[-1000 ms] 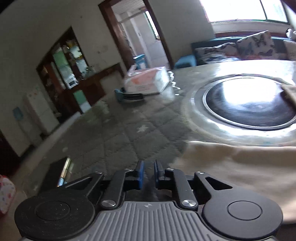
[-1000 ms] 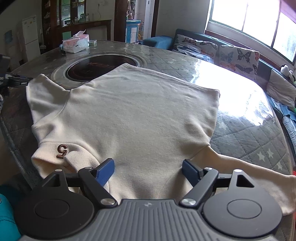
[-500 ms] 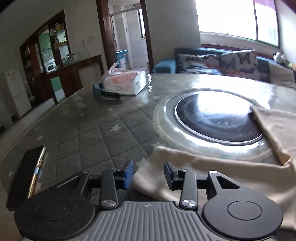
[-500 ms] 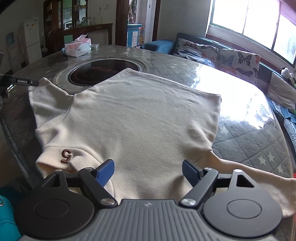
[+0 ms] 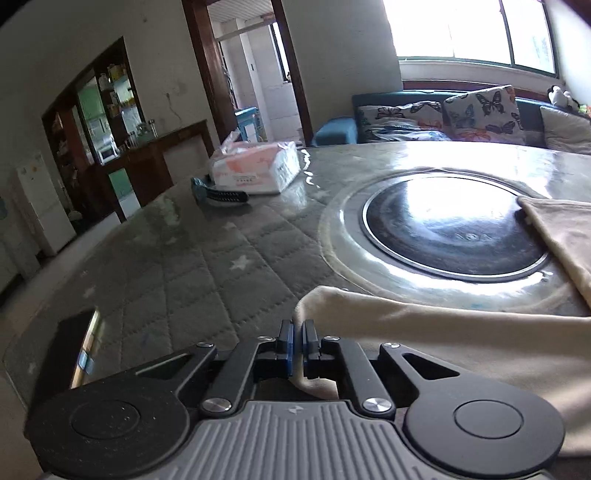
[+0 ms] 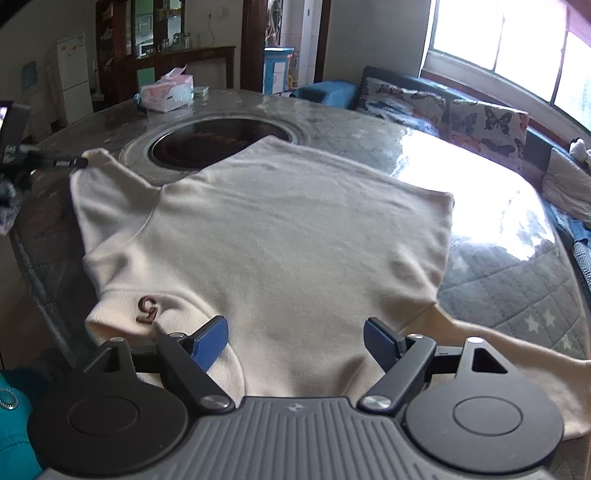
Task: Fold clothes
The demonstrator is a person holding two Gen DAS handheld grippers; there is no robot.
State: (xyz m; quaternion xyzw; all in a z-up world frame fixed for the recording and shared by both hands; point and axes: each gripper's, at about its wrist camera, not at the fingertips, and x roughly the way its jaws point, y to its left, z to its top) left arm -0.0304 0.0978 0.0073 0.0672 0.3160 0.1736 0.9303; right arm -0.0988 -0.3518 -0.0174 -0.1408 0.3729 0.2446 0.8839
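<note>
Left gripper point(image 5: 297, 338) is clenched on the cuff edge of the one cream sweatshirt point(image 6: 280, 236); its jaws have just been closing, and a fold of cream cloth is pinched between the two blue pads. Right gripper point(image 6: 295, 341) is released, two blue pads spread wide, hovering over the garment's near side, nothing between them.

One garment only, lying flat on the round table point(image 6: 509, 280) with the neck end nearest the right camera. One brown "G" badge point(image 6: 147, 308) on the collar. Two sleeves counted: left sleeve point(image 5: 424, 325) runs out to the clenched gripper, right sleeve point(image 6: 517, 354) trails off past the right gripper. The far hem corner overlaps the rim of the dark hob.

One dark phone-like slab point(image 5: 72, 354) at the table edge just left of the left gripper. One round dark inset hob point(image 5: 443, 229) mid-table. Beyond it, one tissue pack point(image 5: 255, 170) with one black strap-like item point(image 5: 221, 194) touching it. Far back: one sofa point(image 5: 424, 110) with two butterfly cushions point(image 5: 484, 110) clearly seen, one white fridge point(image 6: 75, 77), one bright window point(image 5: 472, 29).
</note>
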